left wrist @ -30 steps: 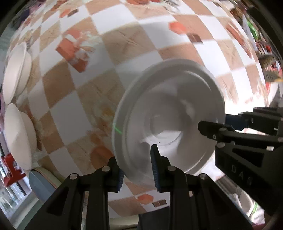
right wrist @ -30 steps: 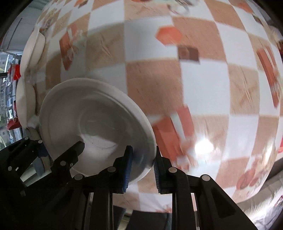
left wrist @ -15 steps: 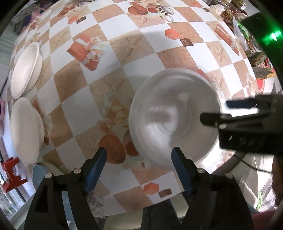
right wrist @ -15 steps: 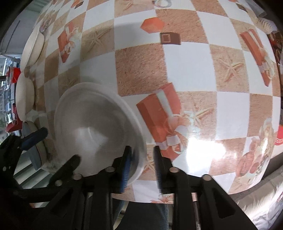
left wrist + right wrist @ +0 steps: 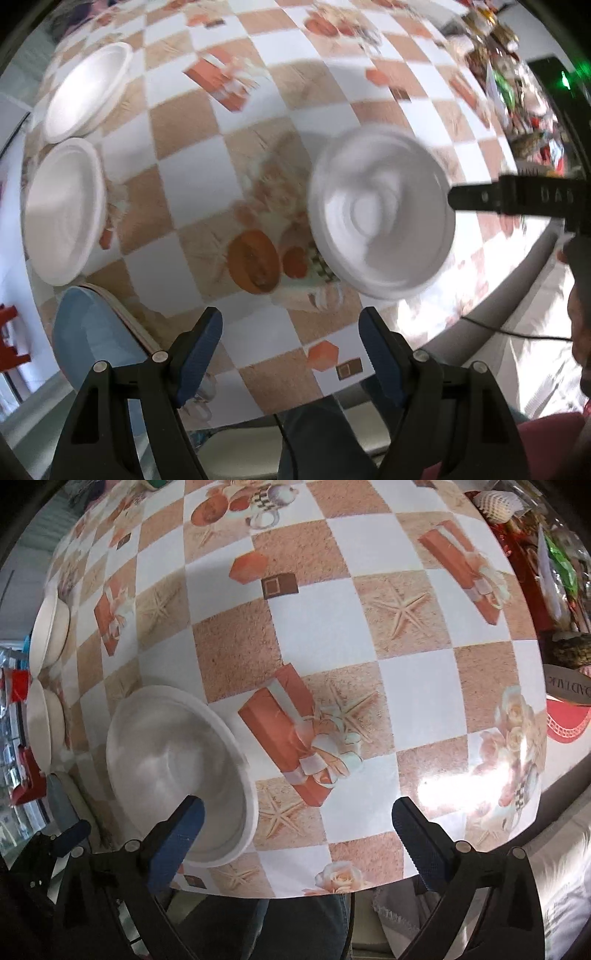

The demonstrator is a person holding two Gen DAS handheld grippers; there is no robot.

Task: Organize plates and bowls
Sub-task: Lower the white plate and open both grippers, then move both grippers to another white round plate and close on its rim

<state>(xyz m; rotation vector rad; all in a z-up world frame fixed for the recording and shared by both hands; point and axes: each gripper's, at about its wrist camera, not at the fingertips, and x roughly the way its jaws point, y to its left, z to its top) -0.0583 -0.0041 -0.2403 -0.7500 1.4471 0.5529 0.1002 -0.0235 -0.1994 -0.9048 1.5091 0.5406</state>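
Note:
A white bowl [image 5: 380, 218] lies on the checked tablecloth near the table's front edge; it also shows in the right wrist view [image 5: 177, 771]. My left gripper [image 5: 291, 354] is open and empty, held back from the bowl. My right gripper [image 5: 295, 834] is open and empty, its left finger just in front of the bowl. Two more white bowls [image 5: 86, 88] [image 5: 62, 210] sit at the table's far left, also visible in the right wrist view [image 5: 50, 627] [image 5: 42, 731].
A blue plate [image 5: 92, 339] sits at the table's left front corner. The table edge [image 5: 332, 886] runs just ahead of both grippers. Cluttered items [image 5: 554, 602] stand at the right side. The right gripper's arm [image 5: 517, 199] reaches in from the right.
Both grippers let go of the white bowl and opened wide. Both pulled back toward the table's front edge, leaving the bowl on the cloth.

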